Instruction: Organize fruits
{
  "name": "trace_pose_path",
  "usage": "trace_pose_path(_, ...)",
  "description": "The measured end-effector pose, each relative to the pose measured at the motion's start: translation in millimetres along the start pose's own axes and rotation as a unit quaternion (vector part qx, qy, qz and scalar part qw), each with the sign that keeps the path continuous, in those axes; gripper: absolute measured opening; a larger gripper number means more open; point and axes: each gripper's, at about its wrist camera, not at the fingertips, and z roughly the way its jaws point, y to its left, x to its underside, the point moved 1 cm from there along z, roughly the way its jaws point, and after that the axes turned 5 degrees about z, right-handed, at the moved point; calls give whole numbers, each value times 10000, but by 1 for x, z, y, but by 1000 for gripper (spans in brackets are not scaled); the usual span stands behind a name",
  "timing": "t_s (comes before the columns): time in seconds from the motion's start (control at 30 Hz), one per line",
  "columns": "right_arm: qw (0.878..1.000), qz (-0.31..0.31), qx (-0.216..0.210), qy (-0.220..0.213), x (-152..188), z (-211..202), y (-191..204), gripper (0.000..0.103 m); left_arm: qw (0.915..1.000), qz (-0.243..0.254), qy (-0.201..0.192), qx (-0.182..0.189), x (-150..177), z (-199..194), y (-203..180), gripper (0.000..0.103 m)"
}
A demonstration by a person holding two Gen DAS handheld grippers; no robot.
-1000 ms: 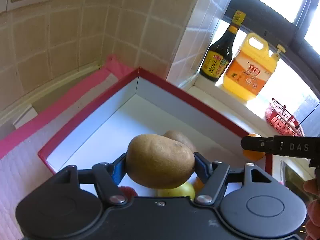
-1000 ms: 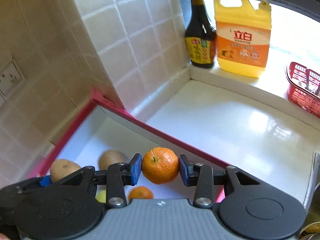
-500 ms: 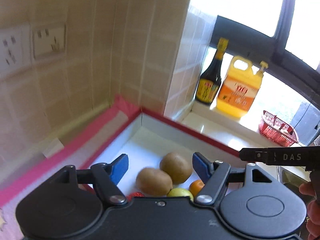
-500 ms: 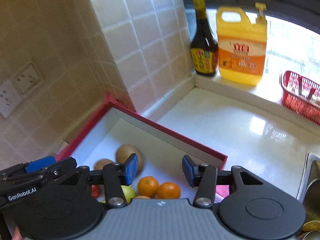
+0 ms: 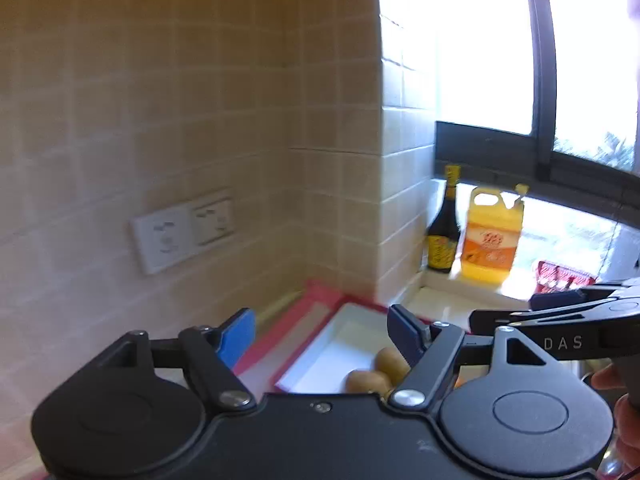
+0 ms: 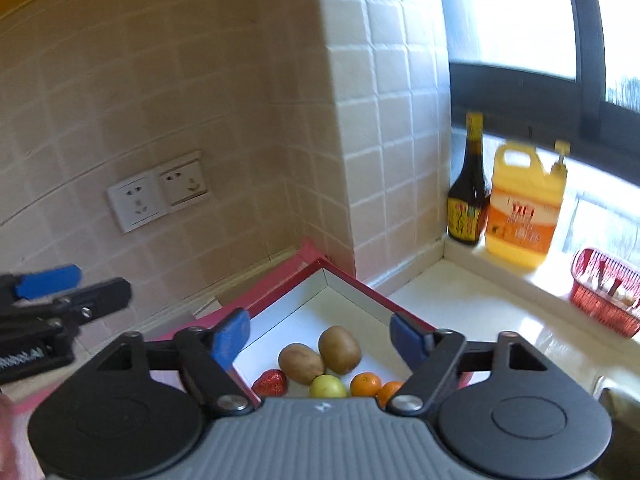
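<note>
A red-rimmed white box [image 6: 344,292] sits in the tiled corner; it also shows in the left wrist view [image 5: 340,340]. In it lie two kiwis [image 6: 340,349], a strawberry [image 6: 270,382], a green-yellow fruit [image 6: 327,386] and two oranges [image 6: 365,384]. The kiwis [image 5: 368,380] show partly in the left wrist view. My left gripper [image 5: 322,334] is open and empty, high above the box. My right gripper [image 6: 320,338] is open and empty, above the box's near side. The left gripper [image 6: 60,292] shows at the left of the right wrist view.
A dark sauce bottle [image 6: 468,200] and a yellow detergent jug [image 6: 524,216] stand on the window sill. A red basket [image 6: 604,300] sits to the right. Wall sockets [image 6: 158,196] are on the tiles. A pink mat [image 5: 280,336] lies beside the box.
Both grippers let go of their fruit, a kiwi from the left and an orange from the right, into the box. Both have since risen and drawn back, open.
</note>
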Motion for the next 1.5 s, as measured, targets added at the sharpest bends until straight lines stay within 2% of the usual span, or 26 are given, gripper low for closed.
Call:
trace_pose_path(0.07,9998,-199,20,-81,11,-12,11,80,9998,23,59,-202,4,-18,0,89)
trace_pose_path(0.17,9985,-547,97,25,32,-16,24,81,9990,-198,296,-256,18,-29,-4,94)
trace_pose_path(0.27,9962,-729,159,445,53,-7,29,81,9951,-676,680,-229,44,-21,-7,94)
trace_pose_path(0.37,9935,-739,197,840,68,8,23,81,9877,-1050,1161,-22,77,-3,-12,94)
trace_pose_path(0.53,9897,-767,294,1174,78,26,12,81,9768,-1434,1586,-129,112,17,-25,94)
trace_pose_path(0.67,9880,-755,318,1306,83,35,4,81,9756,-1449,1638,-188,122,24,-34,94)
trace_pose_path(0.83,9866,-742,300,1423,87,43,2,81,9776,-1163,1697,-446,120,31,-41,94)
trace_pose_path(1.2,9854,-794,354,1461,84,56,6,80,9777,-1125,1746,-296,120,35,-38,94)
trace_pose_path(1.5,9839,-833,351,1542,84,66,12,80,9758,-1128,1829,-398,123,43,-34,94)
